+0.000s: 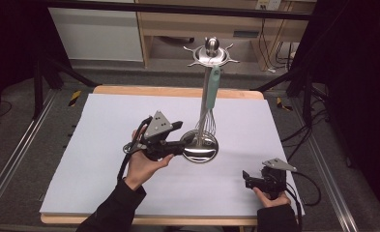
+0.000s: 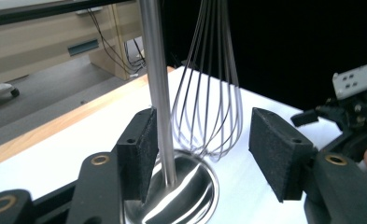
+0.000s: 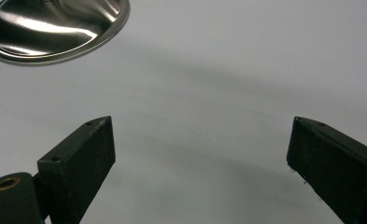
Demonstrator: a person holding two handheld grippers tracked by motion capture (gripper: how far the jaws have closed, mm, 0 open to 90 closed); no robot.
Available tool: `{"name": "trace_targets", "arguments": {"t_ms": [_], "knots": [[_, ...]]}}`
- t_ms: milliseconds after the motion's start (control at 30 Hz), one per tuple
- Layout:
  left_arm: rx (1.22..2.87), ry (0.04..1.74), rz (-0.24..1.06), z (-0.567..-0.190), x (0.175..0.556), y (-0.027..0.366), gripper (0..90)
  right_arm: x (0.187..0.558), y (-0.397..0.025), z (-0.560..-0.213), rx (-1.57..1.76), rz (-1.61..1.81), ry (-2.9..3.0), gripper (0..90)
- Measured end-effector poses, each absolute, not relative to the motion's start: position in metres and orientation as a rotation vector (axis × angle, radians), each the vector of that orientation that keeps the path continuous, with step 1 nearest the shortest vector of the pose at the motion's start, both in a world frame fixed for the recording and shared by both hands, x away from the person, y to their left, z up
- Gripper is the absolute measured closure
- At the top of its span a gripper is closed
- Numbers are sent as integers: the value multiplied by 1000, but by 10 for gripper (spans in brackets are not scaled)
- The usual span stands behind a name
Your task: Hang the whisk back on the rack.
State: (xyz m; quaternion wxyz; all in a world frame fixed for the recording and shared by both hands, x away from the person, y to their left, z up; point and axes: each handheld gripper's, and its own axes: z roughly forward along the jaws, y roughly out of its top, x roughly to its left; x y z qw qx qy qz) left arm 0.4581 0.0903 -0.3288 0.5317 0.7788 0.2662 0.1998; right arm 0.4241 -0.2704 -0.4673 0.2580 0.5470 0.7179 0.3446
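Jaws of the left gripper (image 2: 200, 154) stand apart, one pad against the lower pole (image 2: 157, 84) of the stand (image 1: 208, 99) and the other well clear on the far side of the whisk (image 2: 214, 88); nothing is clamped. Jaws of the right gripper (image 3: 200, 163) are likewise wide apart over bare sheet (image 3: 228, 70), holding nothing.

Location of items: the whisk hangs by its pale green handle (image 1: 212, 87) from the hook ring at the stand's top, wires down, just above the polished base (image 1: 200, 146). The stand sits near the middle of the white sheet covering the table (image 1: 178, 92). In the high view the left gripper (image 1: 177, 137) is at the base, at the level of the wires. The right gripper (image 1: 248, 180) rests low near the right front edge, well apart from the stand, with the base's rim at the top corner of its own view.

Progress: judged early. The whisk has not been lifted off its hook. The left gripper appears placed to steady the pole or take the wires; which one cannot be settled from this angle. Closing, unhooking and setting down all remain.
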Motion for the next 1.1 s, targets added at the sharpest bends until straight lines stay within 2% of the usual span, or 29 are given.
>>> {"name": "trace_targets", "arguments": {"t_ms": [567, 1100], "knots": [[1884, 764, 484, -384, 447, 138, 373, 424, -272, -467, 1490, 933, 1934, 76], [1848, 946, 503, -428, 445, 206, 335, 424, -280, -470, 1510, 914, 1920, 60]]}}
